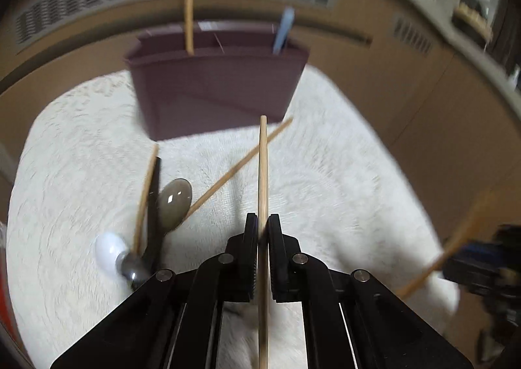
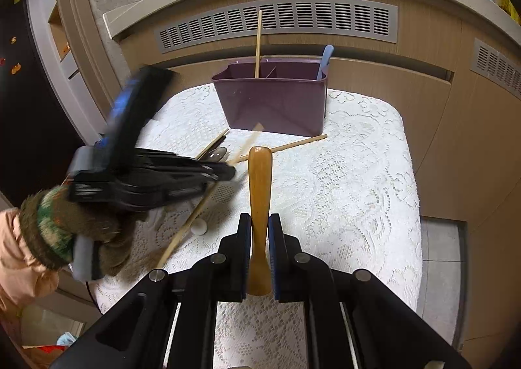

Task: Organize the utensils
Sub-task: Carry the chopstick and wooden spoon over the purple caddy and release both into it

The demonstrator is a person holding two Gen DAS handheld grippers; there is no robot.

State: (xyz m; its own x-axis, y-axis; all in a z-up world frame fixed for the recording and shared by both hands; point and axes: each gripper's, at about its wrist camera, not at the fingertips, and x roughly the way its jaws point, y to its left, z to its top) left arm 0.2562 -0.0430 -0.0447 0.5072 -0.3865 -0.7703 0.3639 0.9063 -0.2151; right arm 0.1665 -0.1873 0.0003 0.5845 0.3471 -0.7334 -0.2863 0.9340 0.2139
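Note:
My left gripper (image 1: 263, 222) is shut on a wooden chopstick (image 1: 263, 167) that points toward the purple caddy (image 1: 215, 89). Seen from the right wrist, that gripper (image 2: 228, 172) is blurred above the cloth. My right gripper (image 2: 260, 222) is shut on a wooden spoon (image 2: 260, 186), handle forward, short of the caddy (image 2: 276, 102). One chopstick (image 2: 258, 43) and a blue handle (image 2: 325, 61) stand in the caddy. On the cloth lie a loose chopstick (image 1: 241, 167), another chopstick (image 1: 146, 196), a black utensil (image 1: 154, 206), a metal spoon (image 1: 174, 203) and a white spoon (image 1: 109, 253).
The small table wears a white lace cloth (image 2: 342, 190) and stands against a wooden counter front with grey vent grilles (image 2: 276, 20). A hand in a furry sleeve (image 2: 65, 229) holds the left gripper at the table's left edge. Floor drops away to the right.

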